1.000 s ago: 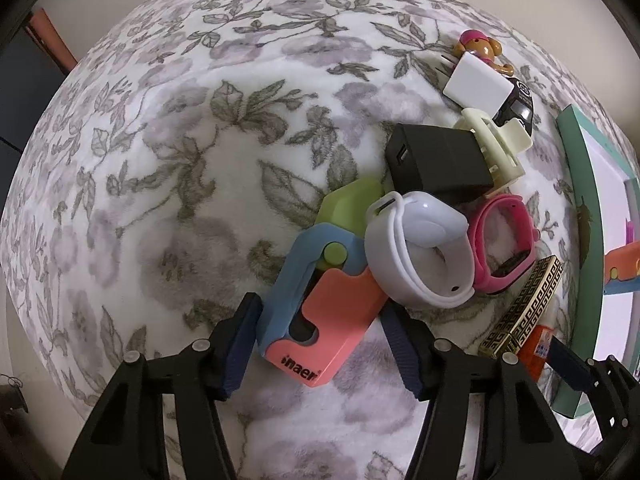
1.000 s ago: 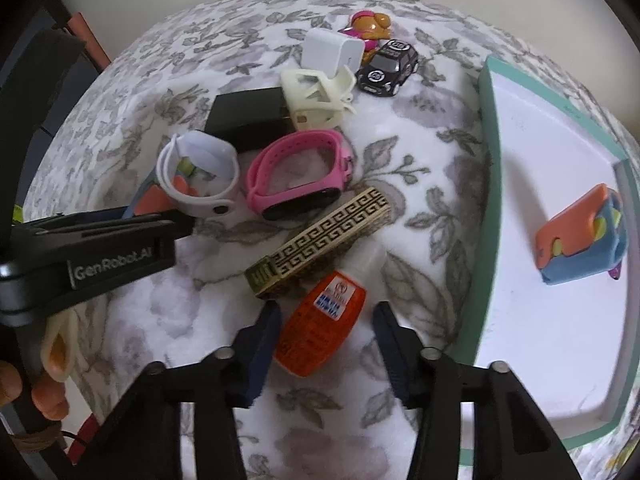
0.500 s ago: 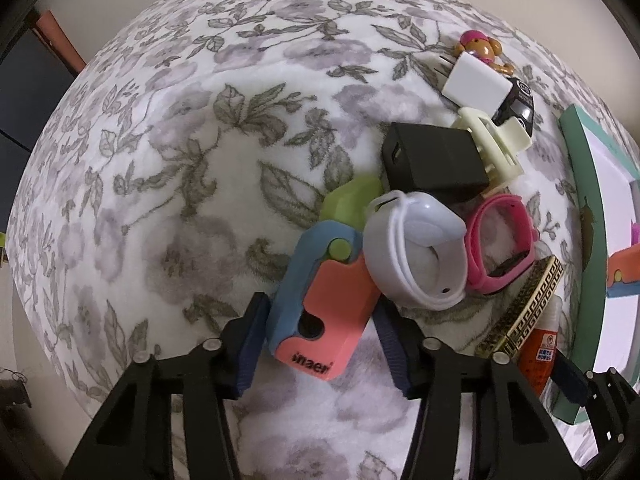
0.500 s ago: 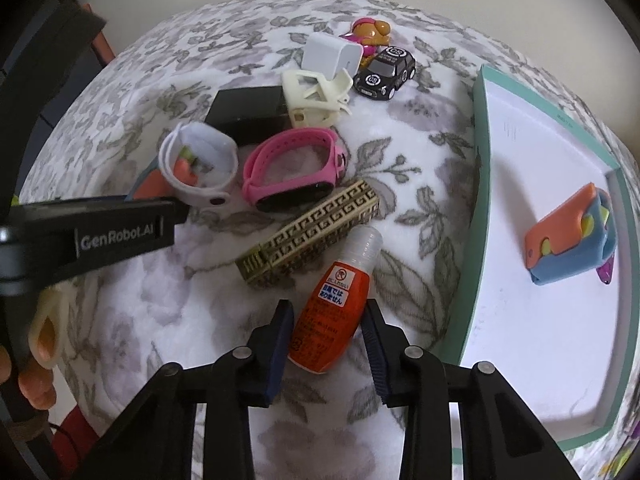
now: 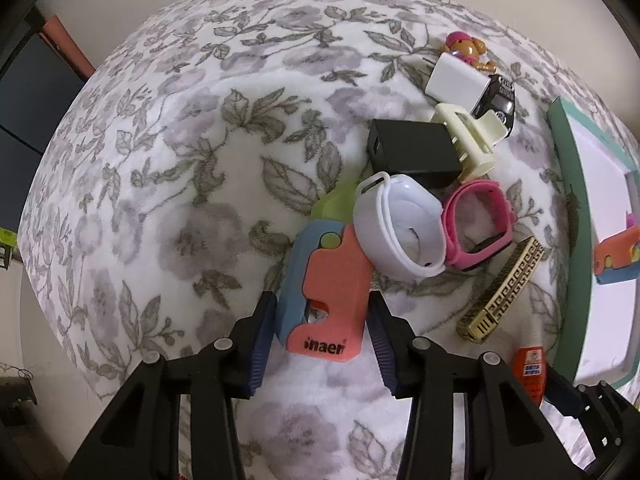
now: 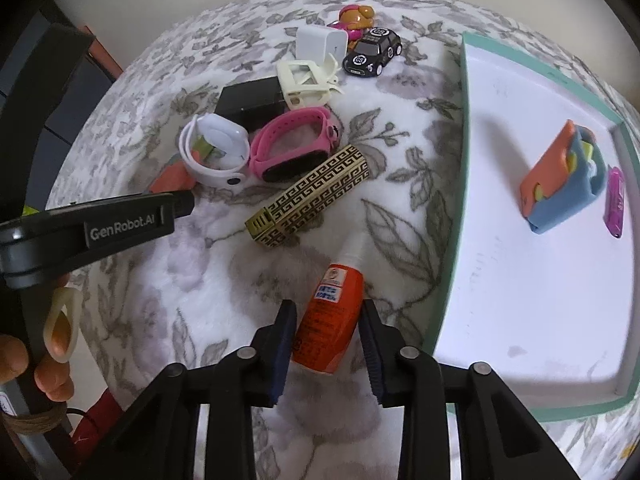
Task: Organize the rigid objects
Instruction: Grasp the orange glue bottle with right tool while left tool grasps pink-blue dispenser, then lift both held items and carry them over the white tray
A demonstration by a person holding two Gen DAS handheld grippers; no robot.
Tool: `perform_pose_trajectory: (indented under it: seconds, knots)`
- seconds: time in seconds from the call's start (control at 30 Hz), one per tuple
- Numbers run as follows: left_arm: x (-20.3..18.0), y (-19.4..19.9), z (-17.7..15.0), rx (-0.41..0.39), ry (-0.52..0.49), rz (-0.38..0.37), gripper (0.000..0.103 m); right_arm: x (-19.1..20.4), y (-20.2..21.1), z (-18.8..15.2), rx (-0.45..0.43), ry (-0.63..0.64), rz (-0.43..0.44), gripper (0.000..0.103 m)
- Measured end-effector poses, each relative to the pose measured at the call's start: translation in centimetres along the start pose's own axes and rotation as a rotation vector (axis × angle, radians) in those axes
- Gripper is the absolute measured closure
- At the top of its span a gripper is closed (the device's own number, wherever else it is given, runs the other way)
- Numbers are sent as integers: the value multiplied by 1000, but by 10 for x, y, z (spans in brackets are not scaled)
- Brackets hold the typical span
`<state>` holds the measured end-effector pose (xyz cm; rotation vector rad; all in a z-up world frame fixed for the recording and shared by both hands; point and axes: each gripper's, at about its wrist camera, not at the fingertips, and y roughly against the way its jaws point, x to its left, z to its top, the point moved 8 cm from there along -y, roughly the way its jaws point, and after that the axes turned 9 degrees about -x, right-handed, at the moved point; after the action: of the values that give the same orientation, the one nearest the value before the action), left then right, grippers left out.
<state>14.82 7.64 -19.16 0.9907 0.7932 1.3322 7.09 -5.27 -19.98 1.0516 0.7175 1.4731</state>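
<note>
My left gripper (image 5: pixel 320 340) is shut on a coral-and-blue plastic toy (image 5: pixel 326 304) lying on the floral cloth; its far end sits under a white watch band (image 5: pixel 400 228). My right gripper (image 6: pixel 326 344) is shut on an orange glue bottle (image 6: pixel 330 320) beside the teal-rimmed white tray (image 6: pixel 460 184). A second coral-and-blue toy (image 6: pixel 560 176) and a purple item (image 6: pixel 616 200) lie in the tray.
A pink watch band (image 6: pixel 296 148), gold patterned bar (image 6: pixel 312 196), black block (image 6: pixel 250 98), cream clip (image 6: pixel 306 84), white charger (image 6: pixel 322 44), black toy car (image 6: pixel 372 54) and small figure (image 6: pixel 356 18) crowd the cloth left of the tray.
Both grippers have closed in: the left fingers narrowed onto the coral-and-blue toy, the right fingers narrowed onto the orange bottle, which has slid closer between them.
</note>
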Motion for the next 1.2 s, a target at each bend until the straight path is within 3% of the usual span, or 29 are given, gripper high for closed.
perform_pose_trajectory:
  seconds: [0.43, 1.2]
  knots:
    - [9, 29, 1, -36, 55, -3, 58, 4, 21, 1, -20, -3, 49, 81]
    - [20, 58, 10, -101, 114, -61, 62, -3, 56, 9, -84, -34, 67, 81]
